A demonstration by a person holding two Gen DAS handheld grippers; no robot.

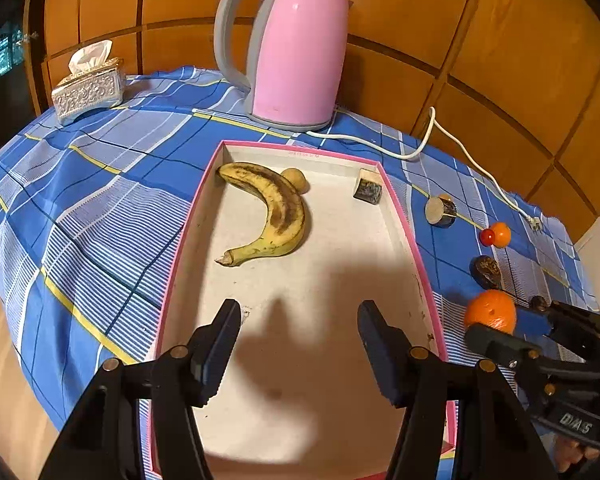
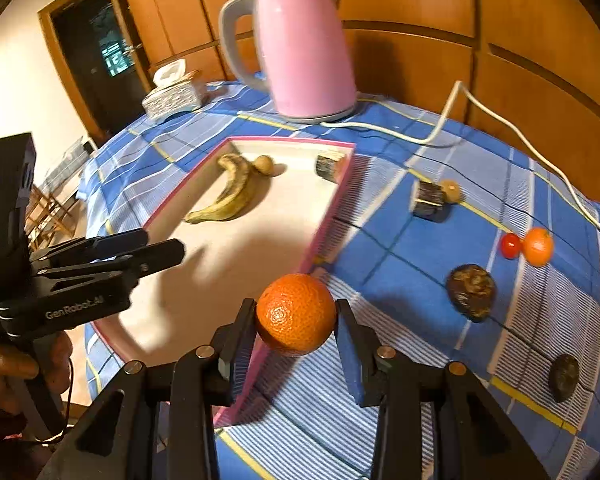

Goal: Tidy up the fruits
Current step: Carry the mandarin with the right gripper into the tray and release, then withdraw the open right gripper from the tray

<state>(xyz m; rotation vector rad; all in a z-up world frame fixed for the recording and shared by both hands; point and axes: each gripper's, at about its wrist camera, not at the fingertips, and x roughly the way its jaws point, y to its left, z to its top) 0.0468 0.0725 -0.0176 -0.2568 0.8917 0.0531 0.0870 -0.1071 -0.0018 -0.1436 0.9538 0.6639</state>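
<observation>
At the bottom centre of the right wrist view, the right gripper [image 2: 296,320] is pinching a large orange [image 2: 296,314] between its two pads, holding it clear of the cloth and just outside the near right wall of the pink-rimmed tray [image 2: 332,204]. The fruit is round and gripped only at its sides, so in my judgement it could be rolling out of the pads if the wrist is tilting sharply, and it may be clipping the tray's raised rim if it is carried across too low. At the left edge of that view the left gripper [image 2: 162,250] is hanging over the near part of the tray, jaws spread and holding nothing; the two tools could be colliding if the orange is set down there. Further up the frame, the tray is holding a spotted banana [image 2: 230,192], a small tan fruit [image 2: 264,165] touching it, and a dark cut chunk [image 2: 329,166] in the far right corner. To the right, several small fruits are lying loose on the blue checked cloth [image 2: 400,248].
</observation>
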